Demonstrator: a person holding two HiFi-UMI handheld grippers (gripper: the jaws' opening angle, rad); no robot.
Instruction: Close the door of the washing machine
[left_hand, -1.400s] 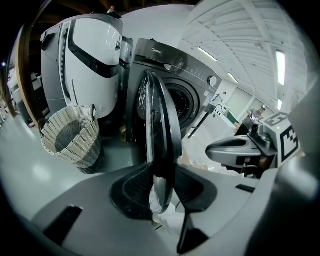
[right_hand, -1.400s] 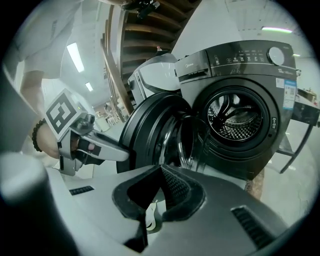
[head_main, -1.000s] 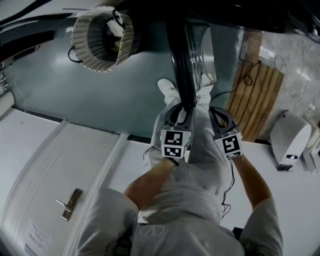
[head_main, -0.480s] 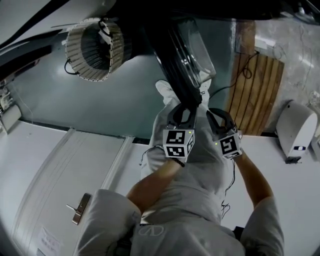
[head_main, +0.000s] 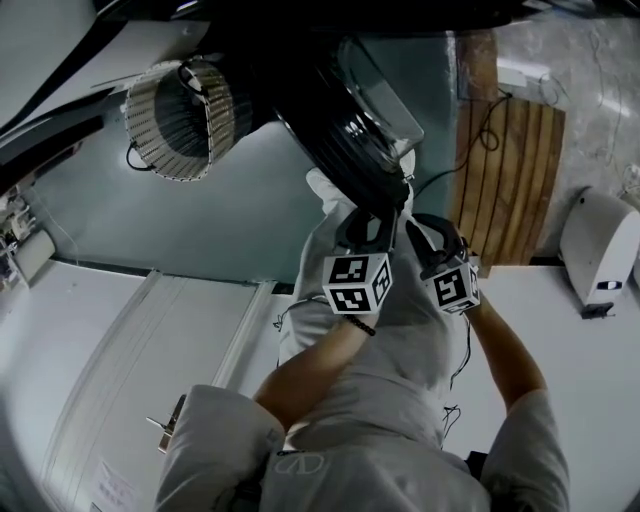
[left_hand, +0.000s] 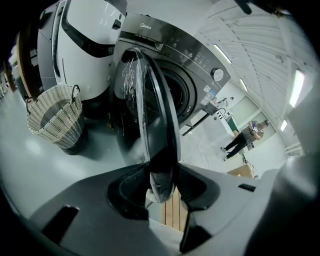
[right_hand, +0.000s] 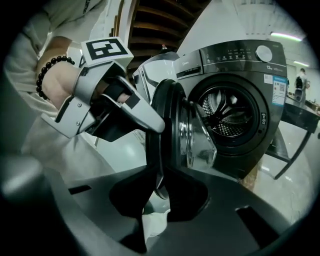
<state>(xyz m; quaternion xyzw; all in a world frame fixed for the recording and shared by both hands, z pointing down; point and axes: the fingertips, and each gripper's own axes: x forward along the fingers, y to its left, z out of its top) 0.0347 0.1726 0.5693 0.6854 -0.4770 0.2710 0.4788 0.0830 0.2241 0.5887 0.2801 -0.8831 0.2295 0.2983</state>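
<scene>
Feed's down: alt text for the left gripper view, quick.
The open door stands edge-on between the jaws of the left tongs, which have just been opening. Behind it are the dark washing machine and, at left, a wicker basket.

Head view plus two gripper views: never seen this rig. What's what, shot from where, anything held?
There is no robot arm. A person holds a two-jaw gripper in each hand. The head view looks down from a camera on the person's head, and each gripper view looks along that gripper's own jaws. The marker cubes are part of the grippers. The left gripper and right gripper both straddle the rim of the door of the washing machine, which stands open. Both pairs of jaws have just been opening, with the rim between them and not clamped. A wicker basket stands on the floor nearby.
</scene>
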